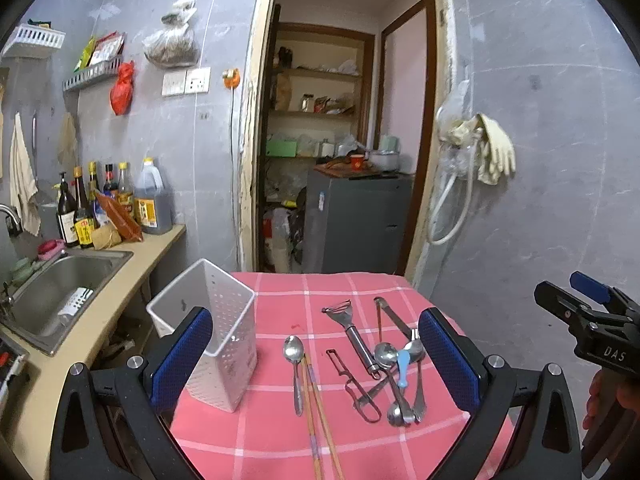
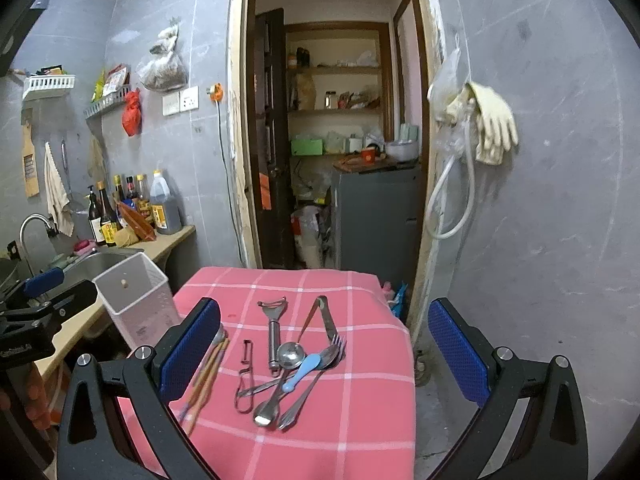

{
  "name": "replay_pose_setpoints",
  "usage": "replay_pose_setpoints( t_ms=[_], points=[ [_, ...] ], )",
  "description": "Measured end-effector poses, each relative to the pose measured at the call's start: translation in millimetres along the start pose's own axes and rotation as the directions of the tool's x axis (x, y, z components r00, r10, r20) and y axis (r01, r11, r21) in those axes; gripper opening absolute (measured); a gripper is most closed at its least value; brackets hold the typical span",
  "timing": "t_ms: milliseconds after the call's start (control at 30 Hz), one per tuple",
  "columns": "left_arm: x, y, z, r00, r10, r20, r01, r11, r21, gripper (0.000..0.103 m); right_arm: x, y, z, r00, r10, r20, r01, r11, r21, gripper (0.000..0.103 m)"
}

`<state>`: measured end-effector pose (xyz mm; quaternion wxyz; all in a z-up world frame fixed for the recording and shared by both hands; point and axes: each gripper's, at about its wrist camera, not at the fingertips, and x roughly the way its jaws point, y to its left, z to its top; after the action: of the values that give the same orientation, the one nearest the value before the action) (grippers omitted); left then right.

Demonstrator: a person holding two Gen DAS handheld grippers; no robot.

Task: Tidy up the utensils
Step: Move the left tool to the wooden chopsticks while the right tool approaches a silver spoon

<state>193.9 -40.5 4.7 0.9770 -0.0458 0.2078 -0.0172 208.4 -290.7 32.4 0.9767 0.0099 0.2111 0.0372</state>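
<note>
My left hand-held gripper [image 1: 316, 360] and right hand-held gripper [image 2: 324, 356] both gape wide, empty. The chopsticks [image 2: 204, 380] slip partly behind my right one's left finger; the piled spoons [image 1: 400, 376] overlap confusingly.

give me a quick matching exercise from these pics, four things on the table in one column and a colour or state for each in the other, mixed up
Things:
1. utensil holder
2. small spoon
3. chopsticks
4. left gripper

States:
a. light blue, on the utensil pile
b. open, holding nothing
c. white, upright, empty
d. lying beside a lone metal spoon

Pairs: 1-c, 2-a, 3-d, 4-b
</note>
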Motion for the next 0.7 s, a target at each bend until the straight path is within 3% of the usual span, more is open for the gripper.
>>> replay_pose_setpoints(
  t_ms=[200, 333, 433, 500, 567, 700],
  points=[
    [52, -11, -11, 0.996, 0.030, -0.084, -0.032, 0.999, -0.028, 0.103, 58, -19, -6, 0.998, 0.048, -0.045, -0.049, 0.998, -0.027, 0.102],
    [84, -16, -23, 0.990, 0.024, -0.139, -0.027, 0.999, -0.026, 0.103, 92, -20, -13, 0.989, 0.119, -0.092, -0.125, 0.990, -0.064, 0.102],
    [105, -19, -35, 0.983, 0.009, -0.186, -0.014, 1.000, -0.024, 0.097, 118, -20, -19, 0.975, 0.173, -0.141, -0.184, 0.981, -0.067, 0.102],
    [117, -20, -43, 0.974, -0.006, -0.226, -0.001, 1.000, -0.028, 0.085, 133, -19, -26, 0.964, 0.202, -0.175, -0.215, 0.975, -0.062, 0.095],
    [129, -19, -50, 0.964, -0.026, -0.266, 0.017, 0.999, -0.039, 0.077, 149, -17, -35, 0.951, 0.224, -0.213, -0.241, 0.969, -0.054, 0.077],
    [153, -18, -65, 0.936, -0.062, -0.345, 0.044, 0.997, -0.059, 0.059, 180, -11, -55, 0.919, 0.263, -0.292, -0.283, 0.959, -0.028, 0.054]
  ],
)
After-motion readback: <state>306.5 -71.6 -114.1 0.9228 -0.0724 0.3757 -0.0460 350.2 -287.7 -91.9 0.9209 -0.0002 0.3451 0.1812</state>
